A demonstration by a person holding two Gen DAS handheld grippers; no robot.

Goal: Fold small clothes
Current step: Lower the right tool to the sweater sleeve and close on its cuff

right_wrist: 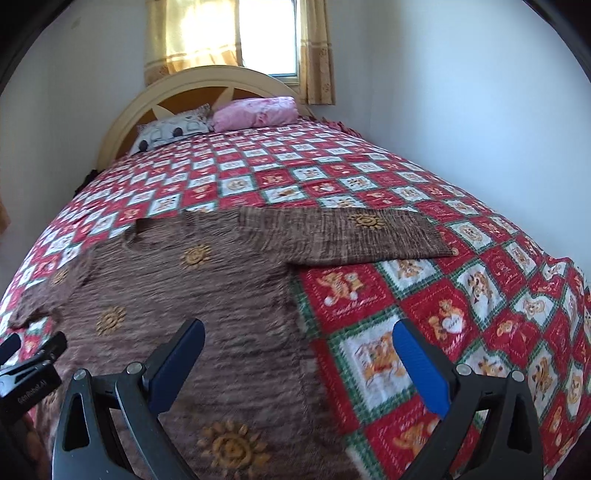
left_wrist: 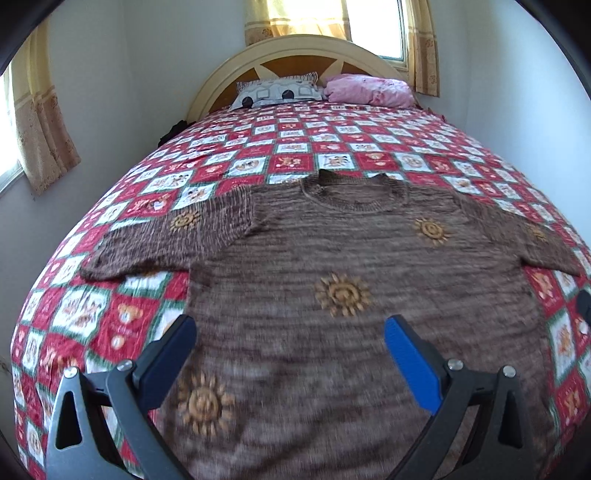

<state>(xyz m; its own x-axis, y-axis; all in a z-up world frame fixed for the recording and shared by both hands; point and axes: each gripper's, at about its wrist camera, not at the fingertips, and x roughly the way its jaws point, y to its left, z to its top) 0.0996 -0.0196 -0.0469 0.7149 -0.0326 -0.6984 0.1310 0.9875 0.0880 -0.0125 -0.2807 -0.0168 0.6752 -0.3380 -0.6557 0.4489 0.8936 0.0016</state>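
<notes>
1. While the brown knitted sweater (left_wrist: 332, 258) lies spread flat, front up, on the bed's red, white and green checked quilt (left_wrist: 288, 147), both grippers hang above its lower part, and nothing is held.
2. The left gripper (left_wrist: 290, 354) points forward and down over the sweater's lower body; its fingers (left_wrist: 412, 365) stand wide apart, with knit showing between them and no cloth pinched.
3. The right gripper (right_wrist: 297, 360) is angled the same way, over the sweater's right side edge: its left finger sits above the knit, its right finger (right_wrist: 421, 363) above bare quilt. These fingers too are spread wide and grip nothing.
4. In the right wrist view the left gripper's black body (right_wrist: 29, 369) shows at the left edge, low over the sweater and near the right one.
5. The sweater's neck opening (left_wrist: 354, 192) faces the headboard (left_wrist: 295, 55), the sleeves reach out to either side, and the right sleeve (right_wrist: 347, 236) lies flat on the quilt.
6. Yellow sun motifs (left_wrist: 343, 295) dot the knit.
7. At the bed's head rest a patterned white pillow (left_wrist: 277, 92) and a pink pillow (left_wrist: 369, 90), well apart from the sweater, below a curtained window (left_wrist: 369, 26).
</notes>
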